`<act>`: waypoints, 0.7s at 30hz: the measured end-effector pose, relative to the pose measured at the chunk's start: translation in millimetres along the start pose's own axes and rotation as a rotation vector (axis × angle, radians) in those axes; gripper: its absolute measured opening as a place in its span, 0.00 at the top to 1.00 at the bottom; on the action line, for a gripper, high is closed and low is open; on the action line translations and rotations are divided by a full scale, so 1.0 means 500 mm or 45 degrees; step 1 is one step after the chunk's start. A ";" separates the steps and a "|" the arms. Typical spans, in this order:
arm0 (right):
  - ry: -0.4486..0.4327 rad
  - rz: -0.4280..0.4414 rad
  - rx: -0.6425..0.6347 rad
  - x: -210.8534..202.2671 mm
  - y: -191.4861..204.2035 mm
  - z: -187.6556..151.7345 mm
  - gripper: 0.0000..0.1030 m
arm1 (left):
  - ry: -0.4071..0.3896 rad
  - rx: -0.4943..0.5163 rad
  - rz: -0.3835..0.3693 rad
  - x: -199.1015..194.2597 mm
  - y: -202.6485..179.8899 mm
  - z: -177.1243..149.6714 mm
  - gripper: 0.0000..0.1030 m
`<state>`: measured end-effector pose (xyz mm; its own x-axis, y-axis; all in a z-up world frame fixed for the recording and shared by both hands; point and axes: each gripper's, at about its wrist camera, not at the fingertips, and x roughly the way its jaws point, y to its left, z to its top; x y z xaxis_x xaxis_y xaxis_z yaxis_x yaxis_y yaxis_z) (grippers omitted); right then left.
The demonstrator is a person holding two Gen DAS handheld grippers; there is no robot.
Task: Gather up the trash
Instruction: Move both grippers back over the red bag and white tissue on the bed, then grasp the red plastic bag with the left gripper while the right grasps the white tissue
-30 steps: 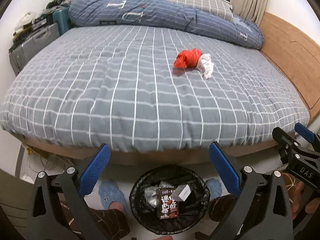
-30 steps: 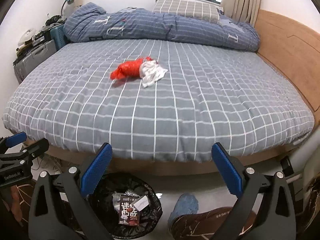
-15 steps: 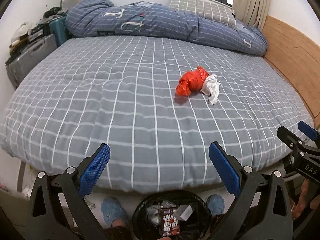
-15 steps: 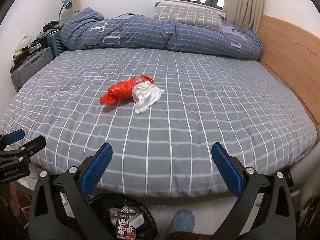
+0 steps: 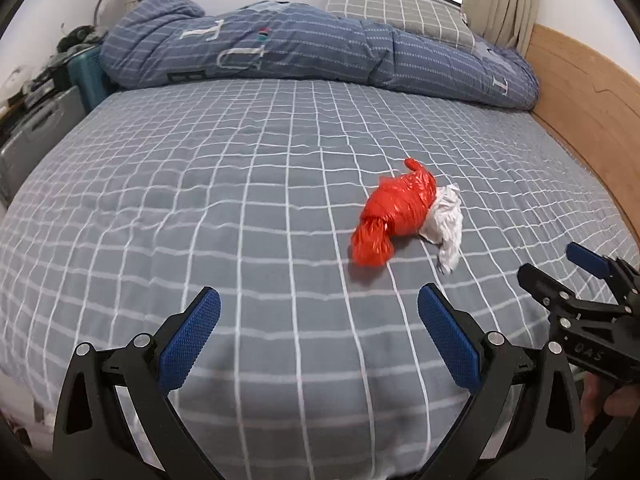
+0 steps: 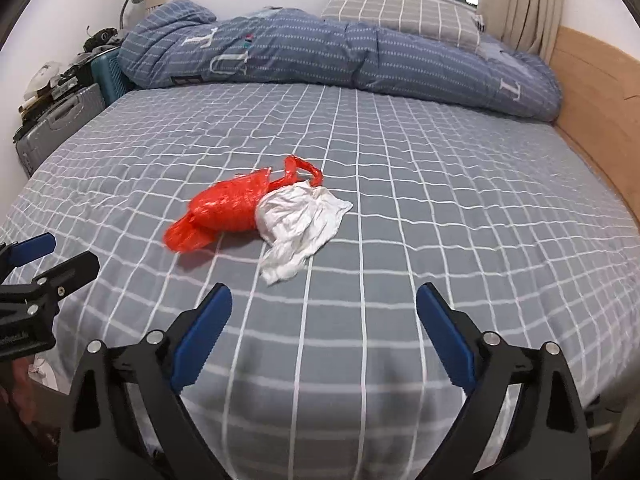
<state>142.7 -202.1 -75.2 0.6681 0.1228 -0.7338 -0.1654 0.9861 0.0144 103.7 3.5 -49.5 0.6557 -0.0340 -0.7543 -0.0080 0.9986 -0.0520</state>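
Observation:
A crumpled red plastic bag (image 5: 394,212) lies on the grey checked bed (image 5: 200,184), touching a crumpled white tissue (image 5: 446,224) on its right. Both also show in the right wrist view, the red bag (image 6: 232,208) and the tissue (image 6: 298,224). My left gripper (image 5: 318,312) is open and empty, over the bed's near part, short of the red bag. My right gripper (image 6: 324,308) is open and empty, just short of the tissue. Each gripper shows at the edge of the other's view: the right one (image 5: 560,276) and the left one (image 6: 44,252).
A rolled blue duvet (image 5: 312,52) and a checked pillow (image 5: 396,12) lie at the far end of the bed. A wooden board (image 5: 588,108) runs along the right side. Suitcases and clutter (image 5: 40,120) stand at the left.
Both grippers have risen and moved forward over the bed toward the trash. The black bin on the floor has dropped out of both views.

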 end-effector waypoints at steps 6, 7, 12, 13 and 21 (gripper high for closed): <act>0.024 0.059 0.028 0.099 -0.005 0.038 0.18 | -0.006 0.022 -0.023 0.092 -0.007 0.047 0.06; 0.024 0.067 0.029 0.114 -0.003 0.042 0.18 | -0.004 0.022 -0.028 0.101 -0.007 0.052 0.06; 0.050 0.118 0.033 0.174 0.006 0.059 0.24 | 0.000 0.034 -0.055 0.146 -0.012 0.076 0.06; 0.056 0.122 0.033 0.182 0.007 0.061 0.28 | -0.004 0.048 -0.055 0.150 -0.016 0.080 0.06; 0.132 0.187 0.041 0.229 0.011 0.067 0.65 | 0.015 0.087 -0.068 0.184 -0.050 0.093 0.06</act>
<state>242.5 -179.0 -136.4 0.5597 0.2550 -0.7885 -0.2313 0.9617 0.1469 199.4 -22.6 -87.3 0.6450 -0.0875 -0.7591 0.0786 0.9957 -0.0480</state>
